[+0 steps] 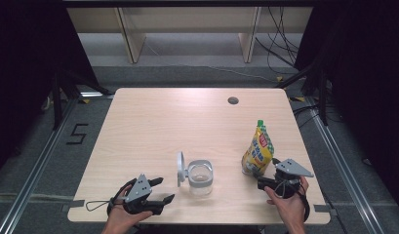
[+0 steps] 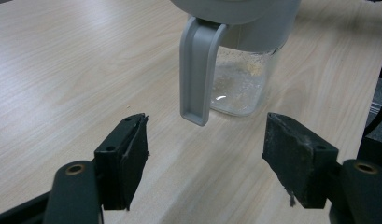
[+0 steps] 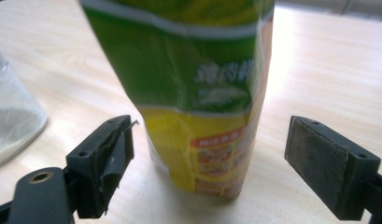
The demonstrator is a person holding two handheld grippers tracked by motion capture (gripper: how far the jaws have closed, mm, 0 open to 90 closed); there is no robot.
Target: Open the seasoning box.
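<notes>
Pouch and jar on the desk
Yellow-green spouted pouch [image 1: 258, 151] stands upright at lower right; clear jar [image 1: 200, 177], grey lid flipped open, lower centre.

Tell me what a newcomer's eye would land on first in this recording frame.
The yellow-green pouch stands upright at the table's right front, with the right gripper open just before it. Left of it sits a clear jar with its grey lid flipped up, the left gripper open beside it.

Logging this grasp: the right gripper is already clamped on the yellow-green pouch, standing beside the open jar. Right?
Not clamped. In the right gripper view the right gripper has its jaws open on either side of the pouch, touching nothing. The pouch does stand beside the open jar.
</notes>
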